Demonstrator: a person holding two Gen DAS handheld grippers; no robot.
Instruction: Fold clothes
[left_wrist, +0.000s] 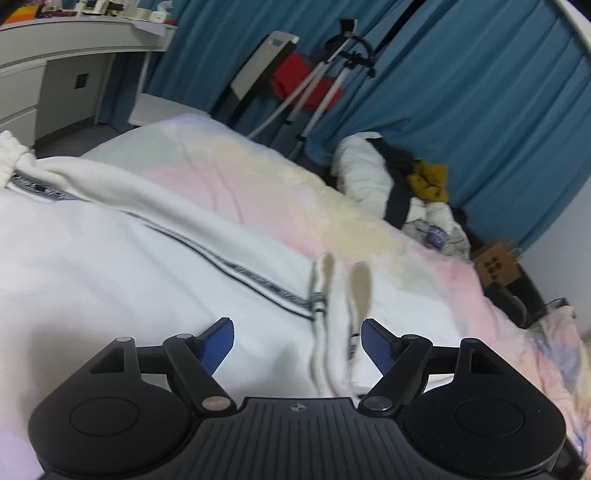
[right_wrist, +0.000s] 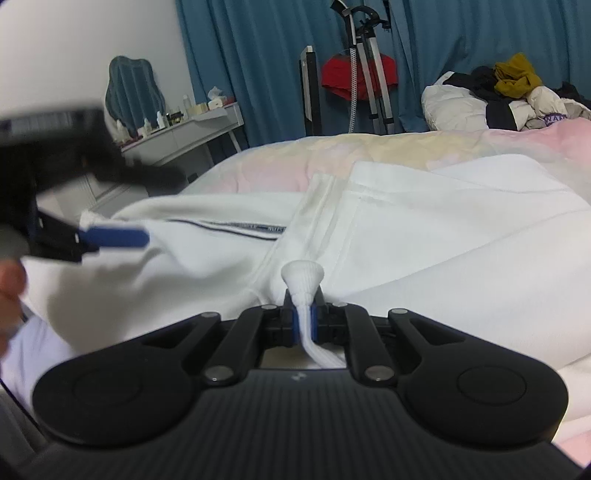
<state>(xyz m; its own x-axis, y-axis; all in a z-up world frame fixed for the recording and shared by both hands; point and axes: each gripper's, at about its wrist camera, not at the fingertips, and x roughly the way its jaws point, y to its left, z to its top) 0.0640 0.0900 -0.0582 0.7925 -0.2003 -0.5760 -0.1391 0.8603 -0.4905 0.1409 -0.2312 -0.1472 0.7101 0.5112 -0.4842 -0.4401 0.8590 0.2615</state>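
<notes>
Left wrist view: looking down past the left gripper (left_wrist: 297, 341), its blue pads (left_wrist: 218, 345) spread wide and holding nothing, hovering over a white garment (left_wrist: 110, 266) lying flat on a bed with a pale pink and yellow cover (left_wrist: 258, 184). Showing a dark striped band (left_wrist: 229, 266) running across the white fabric, and two loose cords (left_wrist: 332, 317) trailing toward the gap between the pads, blurred by motion. Showing beyond the bed blue curtains (left_wrist: 461, 92), a metal stand (left_wrist: 325, 74) with something red (left_wrist: 295, 79) behind it, a heap of other clothes (left_wrist: 399, 181) with a mustard piece on top, a cardboard box (left_wrist: 496, 264) and a white desk (left_wrist: 74, 48) at upper left. Right wrist view: showing the right gripper (right_wrist: 303, 321) pressed together and pinching a white cord (right_wrist: 303, 280) of the garment (right_wrist: 443, 240), the flared end of the cord sticking up just past the fingertips, the rest passing back between the pads. Showing the garment bunched in folds around that grip and spreading over the bed cover (right_wrist: 369, 147). Catching the left gripper (right_wrist: 110, 236) at the left edge, blurred, one blue pad reaching over the white cloth near the striped band (right_wrist: 236, 227); contact with the cloth impossible to tell. Glimpsing part of a hand (right_wrist: 9, 291) at the far left edge, below that gripper.
</notes>
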